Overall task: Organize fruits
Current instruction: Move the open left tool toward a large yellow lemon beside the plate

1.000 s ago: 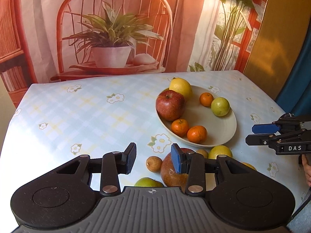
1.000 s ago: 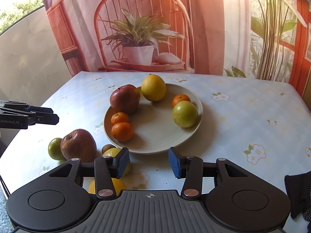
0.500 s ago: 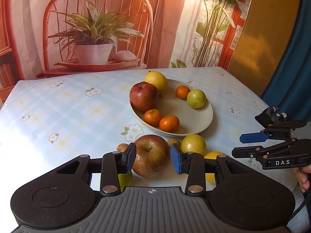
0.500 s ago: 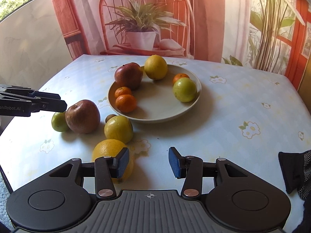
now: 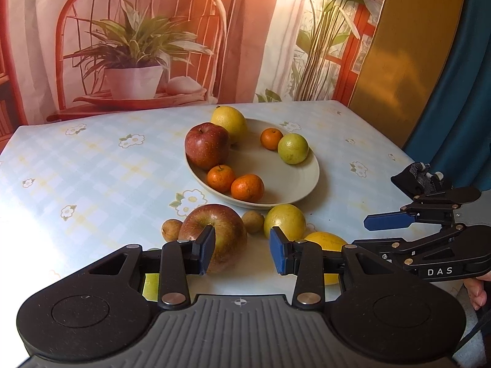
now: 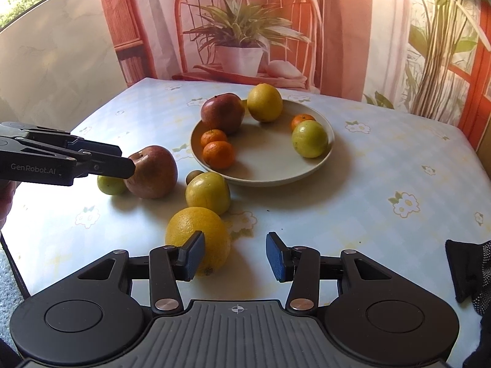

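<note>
Resting stem-up near the table's (image 6: 353,202) front edge, a glossy round apple (image 5: 214,236); a dimpled orange (image 6: 198,233) beside it. Left gripper (image 5: 241,253) and right gripper (image 6: 234,256) both gape, released, grasping nothing.

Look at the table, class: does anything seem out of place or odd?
Yes. Several fruits lie loose on the tablecloth beside the plate: a red apple, a large orange, a yellow-green fruit, a small green one. Nothing looks spilled or damaged.

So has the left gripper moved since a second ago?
Yes. The left gripper has advanced toward the plate and now reaches the loose apple.
</note>
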Demonstrator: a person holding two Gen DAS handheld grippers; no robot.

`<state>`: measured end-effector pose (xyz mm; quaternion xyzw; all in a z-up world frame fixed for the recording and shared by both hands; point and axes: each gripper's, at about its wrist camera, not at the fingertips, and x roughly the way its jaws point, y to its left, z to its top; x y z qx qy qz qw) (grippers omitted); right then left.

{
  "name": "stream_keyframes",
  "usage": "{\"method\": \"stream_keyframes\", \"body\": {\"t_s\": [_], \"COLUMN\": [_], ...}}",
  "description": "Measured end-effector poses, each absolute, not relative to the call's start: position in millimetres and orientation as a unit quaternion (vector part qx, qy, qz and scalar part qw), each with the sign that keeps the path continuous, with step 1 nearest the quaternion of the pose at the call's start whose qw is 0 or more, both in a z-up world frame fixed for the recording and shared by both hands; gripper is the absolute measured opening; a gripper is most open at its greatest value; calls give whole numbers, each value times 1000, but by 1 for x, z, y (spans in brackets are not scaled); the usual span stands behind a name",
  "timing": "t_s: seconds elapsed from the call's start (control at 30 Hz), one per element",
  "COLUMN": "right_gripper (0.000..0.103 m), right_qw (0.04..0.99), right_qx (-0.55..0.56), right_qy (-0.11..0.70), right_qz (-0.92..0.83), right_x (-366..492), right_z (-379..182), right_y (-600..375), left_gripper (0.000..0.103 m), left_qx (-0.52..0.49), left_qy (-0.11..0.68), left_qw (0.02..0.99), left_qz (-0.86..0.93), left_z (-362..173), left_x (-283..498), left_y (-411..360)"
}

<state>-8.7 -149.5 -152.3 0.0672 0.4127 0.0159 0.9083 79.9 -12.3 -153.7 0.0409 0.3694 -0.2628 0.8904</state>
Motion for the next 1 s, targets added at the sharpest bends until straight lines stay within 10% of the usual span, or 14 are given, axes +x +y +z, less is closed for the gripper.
{"method": "stream_keyframes", "body": {"t_s": [1.0], "right_gripper": [46], "right_qw": [905], "right_qx": [86], "right_qy": [416], "right_qz": [31], "right_x": [-24], "right_z": [-161], "right_y": [-152], "left_gripper": [41], "left_qx": [55], "left_qy": [399], "left_qw": [859], "left_qz": [-317], "left_z": [-172], "left_x": [84], "left_y": [-48]}}
